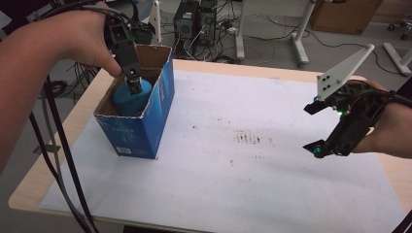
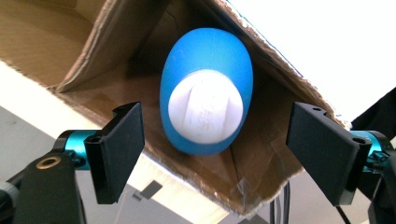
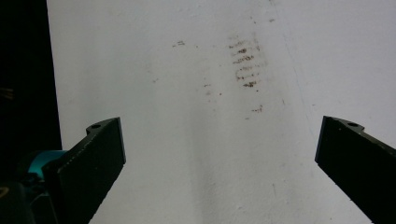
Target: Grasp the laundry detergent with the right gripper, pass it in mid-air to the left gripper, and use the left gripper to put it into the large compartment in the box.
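A blue bottle with a white cap stands inside an open blue cardboard box at the left of the table. My left gripper points down into the box mouth, just above the bottle. In the left gripper view the bottle and its white cap sit between and below the open jaws of the left gripper, and the pads do not touch it; the box's brown inner wall surrounds it. My right gripper hovers open over the right side, and nothing lies between the jaws of the right gripper.
A white sheet covers the wooden table, with dark smudges near its middle. Beyond the far edge stand computer towers, cables and white desk legs. A brown carton sits on the floor at the back right.
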`<control>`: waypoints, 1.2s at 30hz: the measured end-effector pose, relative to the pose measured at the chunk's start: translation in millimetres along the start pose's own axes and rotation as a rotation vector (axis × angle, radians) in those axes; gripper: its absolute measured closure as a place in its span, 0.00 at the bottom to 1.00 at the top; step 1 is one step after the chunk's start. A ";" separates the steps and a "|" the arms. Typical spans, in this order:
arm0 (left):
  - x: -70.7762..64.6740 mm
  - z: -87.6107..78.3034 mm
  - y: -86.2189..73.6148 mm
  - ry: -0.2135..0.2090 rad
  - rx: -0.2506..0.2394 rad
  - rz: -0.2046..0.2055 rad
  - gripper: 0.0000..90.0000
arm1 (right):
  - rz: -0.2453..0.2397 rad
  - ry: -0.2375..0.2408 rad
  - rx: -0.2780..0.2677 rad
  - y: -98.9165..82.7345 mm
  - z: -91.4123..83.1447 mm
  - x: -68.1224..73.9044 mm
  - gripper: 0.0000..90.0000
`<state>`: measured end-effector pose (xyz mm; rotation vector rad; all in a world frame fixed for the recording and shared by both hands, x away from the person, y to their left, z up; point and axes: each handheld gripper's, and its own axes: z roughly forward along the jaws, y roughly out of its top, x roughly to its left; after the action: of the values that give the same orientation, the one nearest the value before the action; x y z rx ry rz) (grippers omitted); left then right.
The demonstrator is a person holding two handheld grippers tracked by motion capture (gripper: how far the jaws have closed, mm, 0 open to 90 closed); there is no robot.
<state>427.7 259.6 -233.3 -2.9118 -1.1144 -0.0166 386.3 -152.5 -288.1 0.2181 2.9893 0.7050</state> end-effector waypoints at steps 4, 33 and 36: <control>-8.2 -15.3 4.4 0.013 -0.002 0.023 0.19 | -0.001 -0.008 0.019 -1.3 -6.6 -2.5 0.01; -86.8 -29.4 70.8 -0.019 -0.004 0.343 0.02 | -0.038 0.055 0.228 3.4 -33.2 -22.1 0.01; -90.3 -26.8 74.2 -0.022 -0.003 0.370 0.02 | -0.036 0.049 0.253 3.3 -34.6 -26.1 0.01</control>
<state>409.9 143.4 -209.6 -3.0763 -0.5615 0.0211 409.3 -168.7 -255.0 0.1601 3.1152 0.3311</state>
